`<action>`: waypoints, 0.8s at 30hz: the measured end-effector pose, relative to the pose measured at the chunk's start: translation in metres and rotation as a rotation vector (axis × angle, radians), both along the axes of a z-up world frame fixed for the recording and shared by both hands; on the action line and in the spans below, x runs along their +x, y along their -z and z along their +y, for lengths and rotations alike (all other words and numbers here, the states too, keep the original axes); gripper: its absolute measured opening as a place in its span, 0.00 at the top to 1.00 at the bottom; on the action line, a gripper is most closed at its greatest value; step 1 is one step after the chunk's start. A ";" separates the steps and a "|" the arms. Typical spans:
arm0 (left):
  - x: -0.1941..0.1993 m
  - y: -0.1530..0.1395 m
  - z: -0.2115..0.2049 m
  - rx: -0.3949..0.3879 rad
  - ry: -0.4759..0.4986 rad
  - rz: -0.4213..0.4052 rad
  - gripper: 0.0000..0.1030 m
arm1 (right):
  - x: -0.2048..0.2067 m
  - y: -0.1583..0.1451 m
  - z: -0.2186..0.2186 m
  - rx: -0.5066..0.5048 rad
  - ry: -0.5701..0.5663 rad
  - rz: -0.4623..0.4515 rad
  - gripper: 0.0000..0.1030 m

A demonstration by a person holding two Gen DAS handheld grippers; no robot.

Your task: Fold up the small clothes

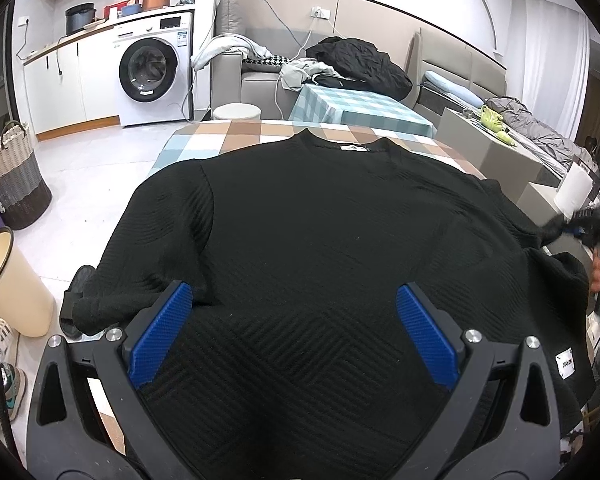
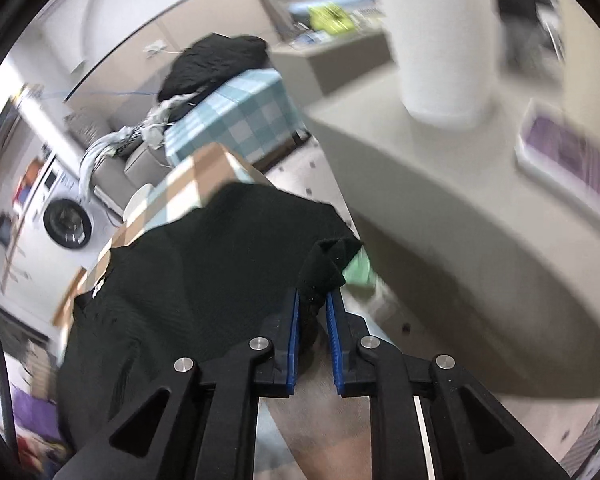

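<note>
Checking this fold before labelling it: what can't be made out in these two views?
- Left wrist view: the black ribbed sweater's bottom hem, hidden below the open left gripper.
- Left wrist view: the right gripper, blurred and cut off at the edge.
- Right wrist view: the white cylinder, motion-blurred.

washing machine (image 1: 150,76) far left, door shut | woven basket (image 1: 14,176) on floor | cream bin (image 1: 14,284) near it | grey sofa (image 1: 256,76) heaped with clothes | white paper roll (image 2: 440,40) upright on side counter

Matt black ribbed-knit sweater (image 1: 320,220) on checked cloth table cover (image 1: 236,136); blue textured gripper pads (image 1: 162,332)
</note>
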State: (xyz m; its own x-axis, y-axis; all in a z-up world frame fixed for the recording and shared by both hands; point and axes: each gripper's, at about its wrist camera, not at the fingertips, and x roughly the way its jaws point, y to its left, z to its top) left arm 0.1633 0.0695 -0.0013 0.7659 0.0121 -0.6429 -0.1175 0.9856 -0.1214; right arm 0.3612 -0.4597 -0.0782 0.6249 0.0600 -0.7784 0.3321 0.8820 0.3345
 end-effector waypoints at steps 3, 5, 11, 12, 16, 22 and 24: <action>0.001 0.000 0.001 0.000 0.002 -0.008 0.01 | 0.015 -0.030 0.028 -0.062 -0.102 -0.096 0.87; 0.001 0.000 0.005 0.002 -0.002 -0.012 0.01 | 0.024 -0.053 0.062 -0.080 -0.240 -0.190 0.87; -0.001 0.002 0.011 0.002 -0.012 -0.019 0.01 | 0.029 -0.068 0.172 -0.071 -0.714 -0.207 0.66; -0.001 0.002 0.011 0.000 -0.015 -0.017 0.01 | 0.027 -0.066 0.183 -0.074 -0.759 -0.195 0.58; -0.002 0.005 0.015 -0.009 -0.021 -0.015 0.01 | 0.020 -0.060 0.181 -0.104 -0.745 -0.171 0.49; 0.000 0.012 0.025 -0.033 -0.041 0.000 0.01 | 0.029 -0.027 0.159 -0.147 -0.661 0.003 0.49; 0.001 0.014 0.028 -0.037 -0.056 0.004 0.01 | 0.034 -0.017 0.155 -0.124 -0.654 0.038 0.49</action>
